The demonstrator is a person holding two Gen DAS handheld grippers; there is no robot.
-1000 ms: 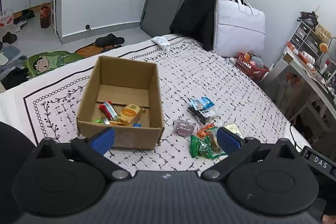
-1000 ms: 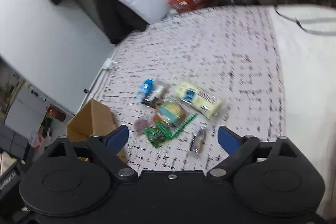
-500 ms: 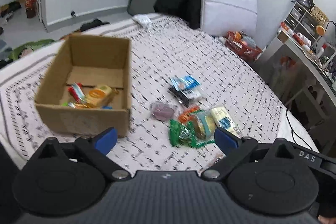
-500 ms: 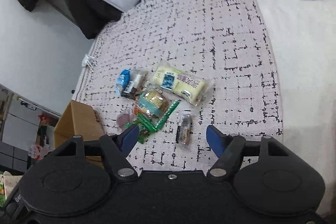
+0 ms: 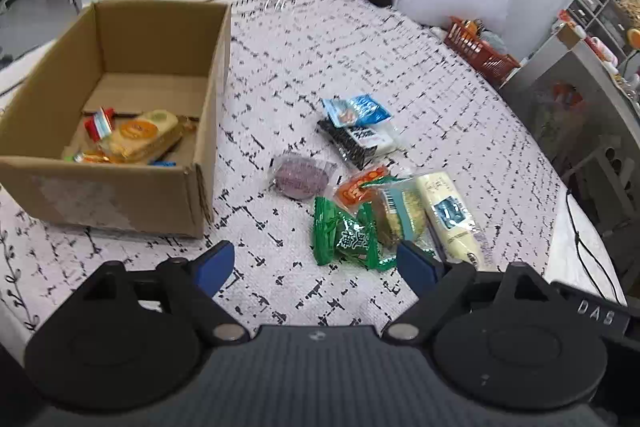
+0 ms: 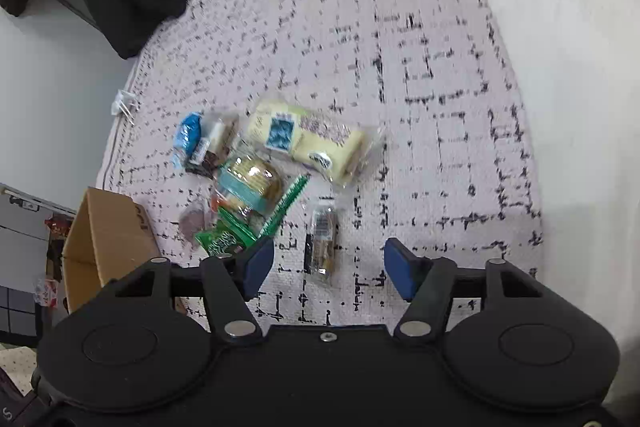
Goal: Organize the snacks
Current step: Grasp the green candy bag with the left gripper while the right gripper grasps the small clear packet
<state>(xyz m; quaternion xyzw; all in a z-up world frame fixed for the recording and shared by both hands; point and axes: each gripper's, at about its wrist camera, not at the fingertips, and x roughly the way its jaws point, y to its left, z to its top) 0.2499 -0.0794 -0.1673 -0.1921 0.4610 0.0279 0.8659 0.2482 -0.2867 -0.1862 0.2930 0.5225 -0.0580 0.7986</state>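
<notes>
Few snacks in box (image 5: 120, 75); approx. seven packets (image 5: 372, 211) left on bed. Left tool (image 5: 316, 263) & right tool (image 6: 329, 265) both wide, empty.

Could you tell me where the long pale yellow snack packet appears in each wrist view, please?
Left wrist: the pale yellow packet lies right of centre, at the right edge of the snack pile.
Right wrist: the packet lies above centre, at the pile's far side.
Shared landmark: the cardboard box.

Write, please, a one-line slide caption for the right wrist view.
Open right gripper above a small clear-wrapped snack bar, beside the loose snack pile on the patterned bedspread; cardboard box at left.
</notes>
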